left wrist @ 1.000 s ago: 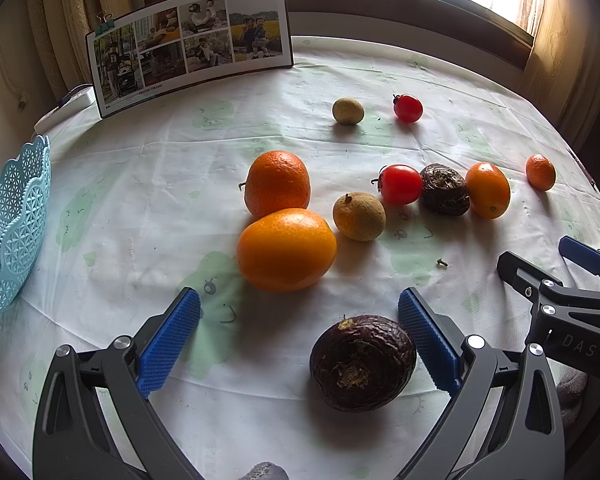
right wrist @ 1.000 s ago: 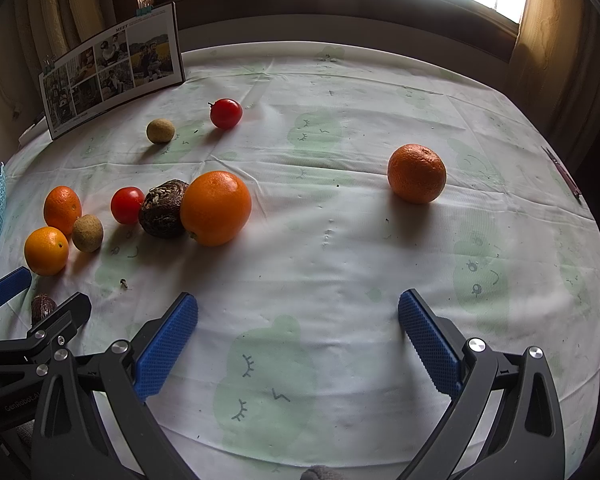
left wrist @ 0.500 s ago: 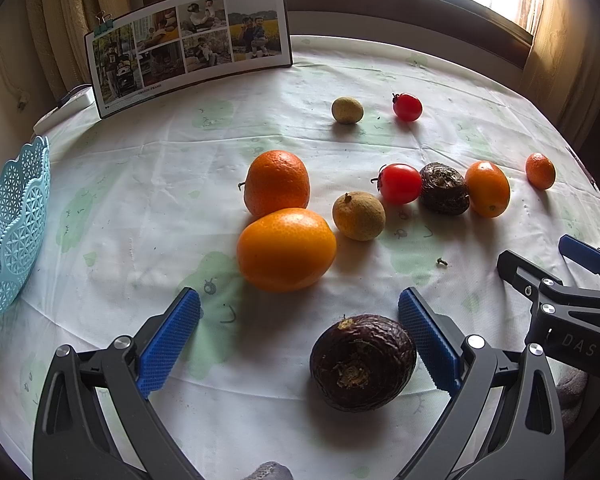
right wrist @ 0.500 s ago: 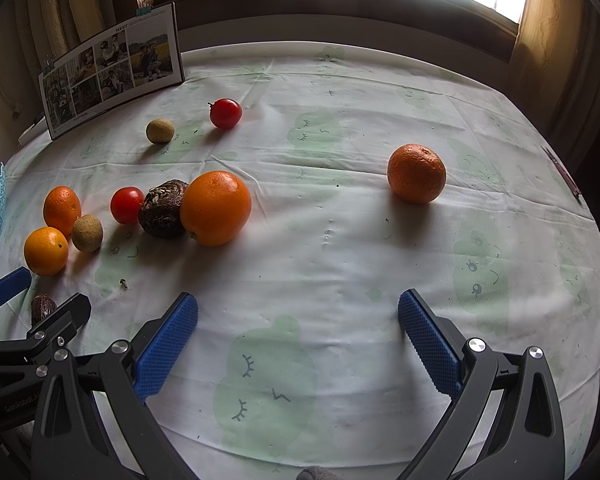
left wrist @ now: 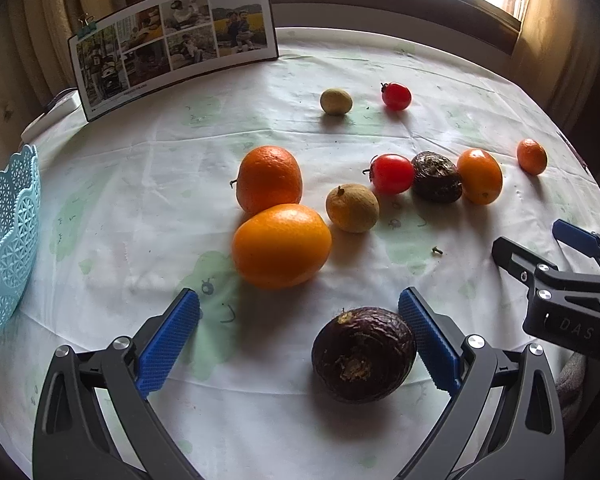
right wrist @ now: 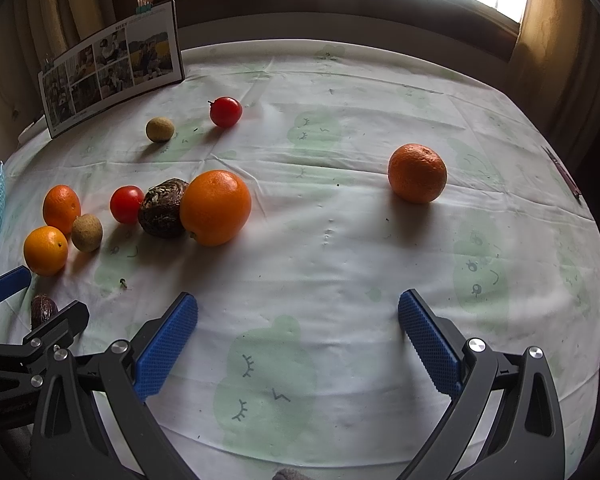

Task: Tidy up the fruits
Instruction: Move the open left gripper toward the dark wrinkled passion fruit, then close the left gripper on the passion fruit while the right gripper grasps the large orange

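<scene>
Left gripper (left wrist: 299, 338) gapes wide, passion fruit (left wrist: 364, 355) touching its right pad; oranges (left wrist: 281, 245) just beyond, basket (left wrist: 5, 240) at the far left table edge. Right gripper (right wrist: 298, 340) spread over bare cloth (right wrist: 340, 264), nothing between

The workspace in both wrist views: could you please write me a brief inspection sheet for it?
Surface: round table under a white tablecloth with green prints, creased.
Job's things: four oranges, two tomatoes, two longans, two passion fruits loose; blue basket at the left edge.
Clutter: photo board standing at the back; small stem scrap.
Grippers: left hand-held gripper open, near passion fruit beside its right finger; right hand-held gripper open, holding nothing.
Cables: nothing seen.
Surroundings: window, curtains.
</scene>
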Available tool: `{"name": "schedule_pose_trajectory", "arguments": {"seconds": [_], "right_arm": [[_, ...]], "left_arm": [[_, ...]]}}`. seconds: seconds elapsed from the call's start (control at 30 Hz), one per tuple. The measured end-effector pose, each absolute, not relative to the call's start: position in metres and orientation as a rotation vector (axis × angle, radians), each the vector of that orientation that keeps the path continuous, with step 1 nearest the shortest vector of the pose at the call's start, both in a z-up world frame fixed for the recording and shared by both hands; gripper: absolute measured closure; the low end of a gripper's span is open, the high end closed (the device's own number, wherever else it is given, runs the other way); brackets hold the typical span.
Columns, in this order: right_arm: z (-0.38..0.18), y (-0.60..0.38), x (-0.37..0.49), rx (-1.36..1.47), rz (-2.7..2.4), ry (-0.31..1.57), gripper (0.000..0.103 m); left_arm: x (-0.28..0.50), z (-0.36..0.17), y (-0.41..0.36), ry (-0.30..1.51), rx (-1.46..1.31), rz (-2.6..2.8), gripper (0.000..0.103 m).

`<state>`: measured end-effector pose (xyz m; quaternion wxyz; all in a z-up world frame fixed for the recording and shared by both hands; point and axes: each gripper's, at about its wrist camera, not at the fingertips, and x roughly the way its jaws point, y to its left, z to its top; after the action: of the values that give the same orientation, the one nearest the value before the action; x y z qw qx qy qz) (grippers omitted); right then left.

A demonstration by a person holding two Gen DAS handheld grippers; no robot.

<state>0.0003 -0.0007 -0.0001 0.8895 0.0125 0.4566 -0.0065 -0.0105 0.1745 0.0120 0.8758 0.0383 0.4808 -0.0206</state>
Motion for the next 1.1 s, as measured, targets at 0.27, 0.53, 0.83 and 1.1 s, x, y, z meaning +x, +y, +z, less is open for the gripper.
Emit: {"name": "schedule_pose_trajectory", "arguments": {"seconds": [0.27, 0.53, 0.83, 1.1], "right_arm": [[-0.001, -0.004, -0.001, 0.025, 0.009, 0.944, 0.005], [-0.001, 0.000, -0.007, -0.005, 0.027, 0.943, 0.005], [-0.001, -0.002, -0.008, -0.021, 0.062, 0.954, 0.005], [-0.001, -0.002, -0.008, -0.028, 0.067, 0.957, 0.005]], "left_arm": [[-0.010, 0.013, 0.175, 1.005, 0.092, -0.066, 0.002], [-0.014, 0.019, 0.188, 1.001, 0.051, -0.145, 0.003], [-0.028, 0.040, 0.220, 0.929, -0.001, -0.109, 0.003], [-0.036, 0.047, 0.216, 0.935, -0.029, -0.158, 0.004]]}}
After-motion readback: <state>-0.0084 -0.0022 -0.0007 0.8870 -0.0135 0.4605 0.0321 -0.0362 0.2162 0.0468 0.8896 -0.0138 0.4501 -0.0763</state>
